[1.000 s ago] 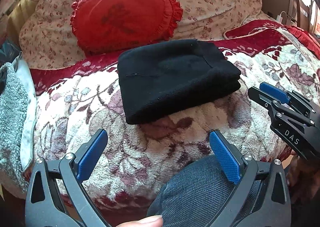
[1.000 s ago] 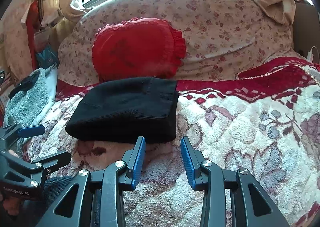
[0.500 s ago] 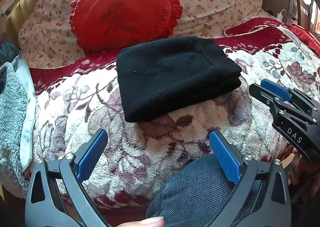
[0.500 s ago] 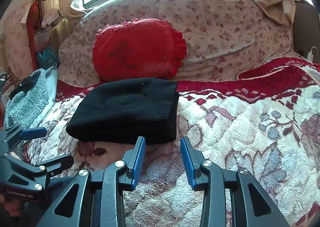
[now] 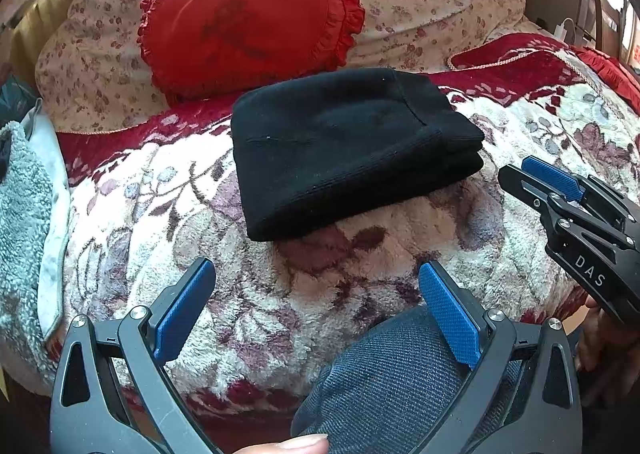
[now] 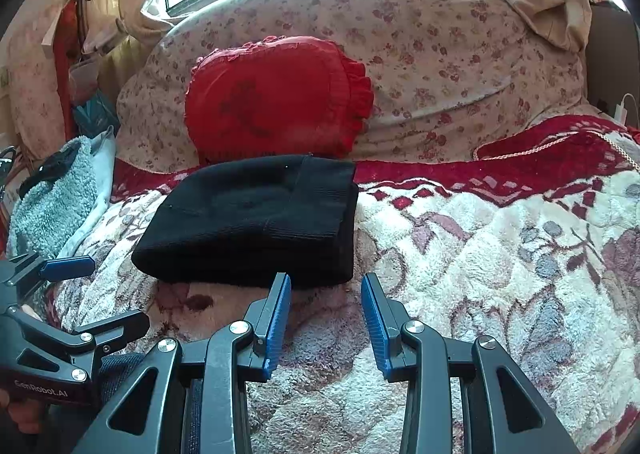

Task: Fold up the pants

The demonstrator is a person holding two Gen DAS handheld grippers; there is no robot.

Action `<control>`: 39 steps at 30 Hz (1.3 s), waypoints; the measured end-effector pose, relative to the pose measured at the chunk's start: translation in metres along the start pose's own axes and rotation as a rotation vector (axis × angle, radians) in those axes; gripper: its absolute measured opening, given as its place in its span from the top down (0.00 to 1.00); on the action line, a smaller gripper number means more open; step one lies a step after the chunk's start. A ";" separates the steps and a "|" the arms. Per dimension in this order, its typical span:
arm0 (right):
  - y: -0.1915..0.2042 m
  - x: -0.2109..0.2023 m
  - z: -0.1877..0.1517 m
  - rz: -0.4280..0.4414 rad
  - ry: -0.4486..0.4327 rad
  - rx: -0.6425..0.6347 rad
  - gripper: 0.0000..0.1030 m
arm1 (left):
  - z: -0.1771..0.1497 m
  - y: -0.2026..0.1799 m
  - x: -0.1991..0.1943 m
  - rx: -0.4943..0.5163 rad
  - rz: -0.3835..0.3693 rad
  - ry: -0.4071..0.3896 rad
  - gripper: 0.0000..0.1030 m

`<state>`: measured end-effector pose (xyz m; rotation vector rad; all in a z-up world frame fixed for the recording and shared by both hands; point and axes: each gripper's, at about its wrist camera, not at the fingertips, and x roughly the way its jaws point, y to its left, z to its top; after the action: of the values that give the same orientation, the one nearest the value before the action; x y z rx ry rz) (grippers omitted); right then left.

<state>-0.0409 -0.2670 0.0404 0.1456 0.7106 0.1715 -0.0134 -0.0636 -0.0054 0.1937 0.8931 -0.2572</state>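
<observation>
The black pants (image 5: 344, 146) lie folded into a thick rectangle on the floral blanket (image 5: 360, 266), in front of a red pillow; they also show in the right wrist view (image 6: 256, 218). My left gripper (image 5: 316, 310) is open wide and empty, hovering near the bed's front edge, short of the pants. My right gripper (image 6: 326, 318) is open and empty, just in front of the pants' near right corner. The right gripper also shows at the right of the left wrist view (image 5: 536, 178). The left gripper shows at the lower left of the right wrist view (image 6: 92, 294).
A red frilled pillow (image 5: 248, 22) leans on a big floral cushion (image 6: 440, 42) behind the pants. A grey towel (image 5: 20, 222) lies at the bed's left. My knee in dark denim (image 5: 392, 382) is under the left gripper. A charger (image 6: 622, 110) is far right.
Both grippers have drifted back slightly from the pants and stay open. The folded pants have not moved.
</observation>
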 end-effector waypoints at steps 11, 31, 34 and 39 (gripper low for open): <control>0.001 0.001 0.000 -0.002 0.004 -0.001 0.66 | 0.000 -0.001 0.002 -0.004 0.001 0.009 0.01; 0.001 0.002 -0.001 0.000 0.006 -0.004 0.66 | -0.001 0.000 0.003 -0.005 0.001 0.012 0.01; 0.002 0.002 -0.002 0.001 0.010 -0.006 0.66 | -0.002 0.002 0.005 -0.009 -0.001 0.019 0.01; 0.003 0.002 -0.001 0.000 0.011 -0.006 0.66 | -0.002 0.004 0.004 -0.016 -0.001 0.010 0.01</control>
<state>-0.0401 -0.2640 0.0391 0.1389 0.7205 0.1745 -0.0113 -0.0603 -0.0090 0.1799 0.9052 -0.2498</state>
